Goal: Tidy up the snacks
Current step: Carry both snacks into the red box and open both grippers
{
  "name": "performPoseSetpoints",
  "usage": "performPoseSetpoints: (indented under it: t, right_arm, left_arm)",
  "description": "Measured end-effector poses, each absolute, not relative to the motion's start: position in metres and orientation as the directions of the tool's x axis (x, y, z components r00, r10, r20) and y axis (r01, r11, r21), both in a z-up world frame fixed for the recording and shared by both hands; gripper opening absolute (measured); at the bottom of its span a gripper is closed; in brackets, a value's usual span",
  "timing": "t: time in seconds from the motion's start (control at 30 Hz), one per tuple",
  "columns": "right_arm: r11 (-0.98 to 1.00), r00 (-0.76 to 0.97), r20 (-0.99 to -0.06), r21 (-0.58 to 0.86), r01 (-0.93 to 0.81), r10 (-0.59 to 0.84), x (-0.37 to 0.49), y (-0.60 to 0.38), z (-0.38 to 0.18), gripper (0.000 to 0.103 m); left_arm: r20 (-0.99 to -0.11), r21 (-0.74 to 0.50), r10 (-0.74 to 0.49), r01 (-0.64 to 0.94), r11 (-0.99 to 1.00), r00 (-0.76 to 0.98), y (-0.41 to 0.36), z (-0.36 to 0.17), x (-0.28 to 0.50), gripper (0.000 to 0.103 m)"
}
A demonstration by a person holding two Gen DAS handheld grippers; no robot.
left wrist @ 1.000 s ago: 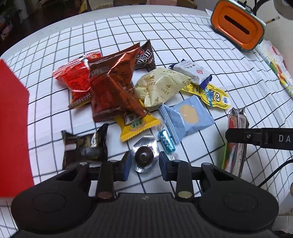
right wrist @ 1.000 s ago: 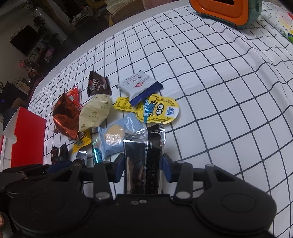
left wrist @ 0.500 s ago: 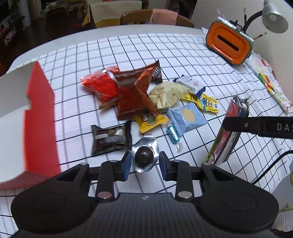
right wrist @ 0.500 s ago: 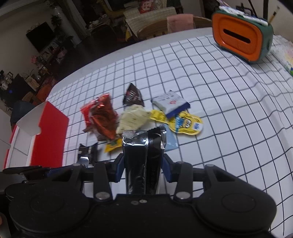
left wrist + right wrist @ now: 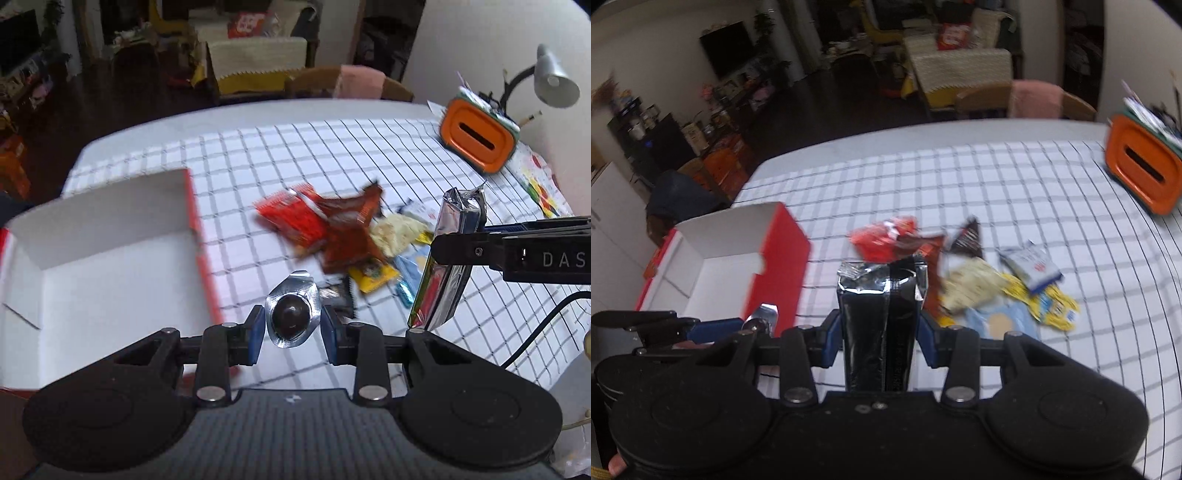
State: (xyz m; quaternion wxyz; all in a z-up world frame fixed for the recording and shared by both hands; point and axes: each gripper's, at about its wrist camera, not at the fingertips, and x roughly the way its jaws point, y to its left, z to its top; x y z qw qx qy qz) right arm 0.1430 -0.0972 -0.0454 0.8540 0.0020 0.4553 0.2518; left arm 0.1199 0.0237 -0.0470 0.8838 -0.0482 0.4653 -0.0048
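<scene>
foil packs [image 5: 291, 317] held: two (one each)

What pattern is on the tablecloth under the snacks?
A white tablecloth with a thin dark grid of squares, clearest in the right wrist view.

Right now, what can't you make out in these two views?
- Snack pile, left wrist view: motion blur smears every label.
- Silver snack bar, right wrist view: its lower end hides behind the right gripper.
- Red box: cut off by the frame's left edge.
</scene>
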Motion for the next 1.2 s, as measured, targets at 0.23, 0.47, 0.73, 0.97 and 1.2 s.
performPoseSetpoints:
  t: [0.23, 0.47, 0.73, 0.97, 1.2]
  right_arm:
    - [0.836, 0.468, -0.751, 0.199, -0.512, 0.466, 0.139, -0.031, -0.023, 0.041]
    - [0.803, 0.459, -0.740, 0.179, -0.569, 0.491, 0.144, 0.035, -0.016, 0.041]
    - [0.756, 0.404, -0.770, 0.151, -0.637, 0.494, 0.154, 0.104, -0.033, 0.041]
    - [0.730, 0.307, -0.850, 0.125, -0.672, 0.428, 0.165, 0.148, -0.079, 0.041]
    - [0.731, 0.222, -0.910, 0.117, -0.672, 0.349, 0.177, 0.170, -0.122, 0.041]
  left_arm:
    - [-0.794, -0.066, 0.004, -0.092, 0.994, 0.607, 0.079, -0.028, 0.112, 0.032]
    - [-0.787, -0.036, 0.066, -0.153, 0.987, 0.613, 0.131, -0.023, 0.106, 0.032]
    - [-0.820, -0.001, 0.130, -0.229, 0.974, 0.557, 0.185, -0.047, 0.109, 0.032]
    - [-0.863, 0.023, 0.156, -0.272, 0.962, 0.480, 0.219, -0.078, 0.112, 0.032]
    - [-0.893, 0.031, 0.146, -0.264, 0.964, 0.427, 0.225, -0.103, 0.119, 0.032]
